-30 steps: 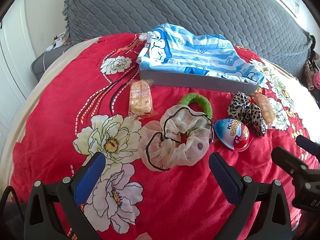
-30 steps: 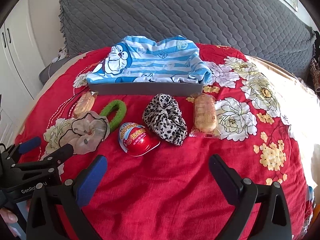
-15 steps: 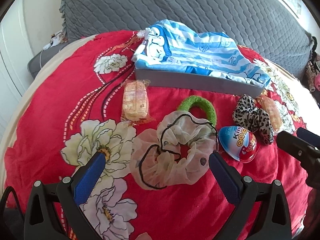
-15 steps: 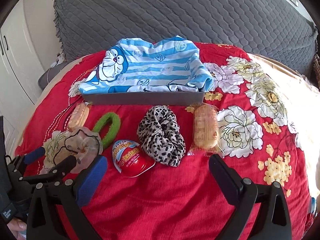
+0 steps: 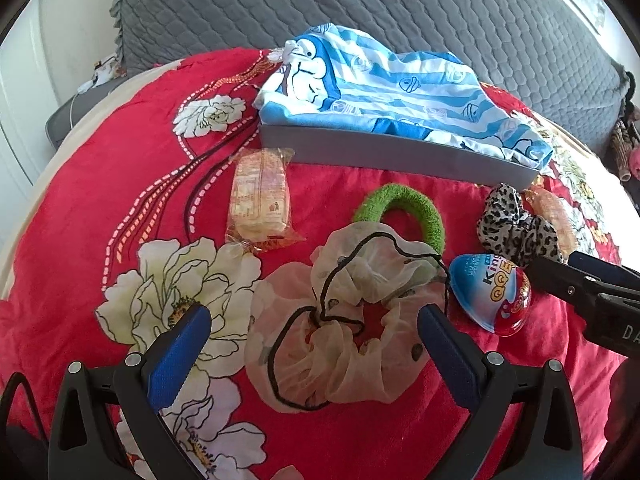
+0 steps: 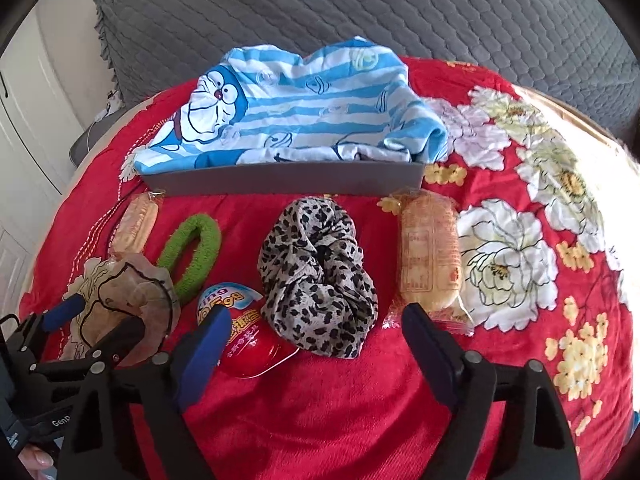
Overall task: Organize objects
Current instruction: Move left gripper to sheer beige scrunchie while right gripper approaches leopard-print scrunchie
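On a red flowered bedspread point(image 5: 100, 208), the left gripper point(image 5: 314, 324) hangs with its jaws spread wide over a sheer cream scrunchie point(image 5: 344, 320), which lies between the blue pads without either pad pressing on it. At ten o'clock from that scrunchie sits a wrapped snack cake point(image 5: 260, 196). At one o'clock, a green hair ring point(image 5: 412, 208) lies partly tucked under the scrunchie's far edge. At three o'clock, just beside it, is a plastic toy egg point(image 5: 492, 292), blue at one end, red at the other.

In the right wrist view, the right gripper point(image 6: 316, 328) is open. Its jaws have just been closing a little, and they frame the leopard-print scrunchie point(image 6: 320, 272), which lies between them untouched. The toy egg sits at nine o'clock from this scrunchie, against the left pad; whether they touch I cannot tell. A second wrapped snack cake point(image 6: 430, 252) lies at three o'clock.

At twelve o'clock stands a grey tray point(image 6: 288, 182) with a blue striped cartoon cloth point(image 6: 296, 120) heaped in it, a grey quilted cover point(image 6: 360, 8) behind.
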Demonstrator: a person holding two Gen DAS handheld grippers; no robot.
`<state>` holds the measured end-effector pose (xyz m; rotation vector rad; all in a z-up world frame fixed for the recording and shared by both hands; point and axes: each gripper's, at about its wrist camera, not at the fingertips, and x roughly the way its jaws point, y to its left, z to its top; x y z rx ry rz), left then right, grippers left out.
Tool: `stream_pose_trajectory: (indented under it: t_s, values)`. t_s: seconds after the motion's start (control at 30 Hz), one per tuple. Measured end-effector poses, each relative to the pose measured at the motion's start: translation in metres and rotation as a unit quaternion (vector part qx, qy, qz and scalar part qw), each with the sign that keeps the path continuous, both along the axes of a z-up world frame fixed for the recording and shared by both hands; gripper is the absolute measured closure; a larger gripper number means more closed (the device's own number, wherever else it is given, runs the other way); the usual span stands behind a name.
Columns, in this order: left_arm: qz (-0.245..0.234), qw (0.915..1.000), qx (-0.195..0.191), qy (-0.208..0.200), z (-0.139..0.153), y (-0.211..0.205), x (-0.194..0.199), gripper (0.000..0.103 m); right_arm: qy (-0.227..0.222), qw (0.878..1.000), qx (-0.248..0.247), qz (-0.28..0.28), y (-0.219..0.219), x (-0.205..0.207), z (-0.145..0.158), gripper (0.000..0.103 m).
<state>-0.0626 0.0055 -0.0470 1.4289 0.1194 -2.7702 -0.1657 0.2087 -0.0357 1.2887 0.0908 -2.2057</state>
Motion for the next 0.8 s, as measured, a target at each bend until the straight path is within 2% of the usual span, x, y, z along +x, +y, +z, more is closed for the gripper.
stream_pose_trajectory:
  t_s: [0.3, 0.37, 0.43, 0.63, 0.8]
  values:
    - [-0.010, 0.9999, 0.004, 0.001, -0.005, 0.002, -0.005, 0.000, -0.007, 1.000, -0.013, 0.023, -0.006, -0.003, -0.001, 0.036]
    - [-0.010, 0.9999, 0.010, 0.003, -0.005, 0.002, -0.006, 0.000, -0.010, 1.000, -0.013, 0.023, -0.007, -0.005, -0.002, 0.041]
    - [-0.010, 0.9999, 0.014, 0.001, -0.005, 0.001, -0.006, 0.000, -0.016, 1.000, -0.006, 0.025, -0.008, -0.006, -0.005, 0.051]
    - [-0.016, 0.9997, 0.018, 0.004, -0.005, 0.003, -0.007, 0.000, -0.016, 0.999, 0.009, 0.039, -0.011, -0.003, -0.010, 0.063]
    - [-0.021, 0.9993, 0.029, 0.005, -0.004, 0.004, -0.007, 0.008, -0.015, 0.999, 0.007, 0.041, -0.011, -0.004, -0.009, 0.071]
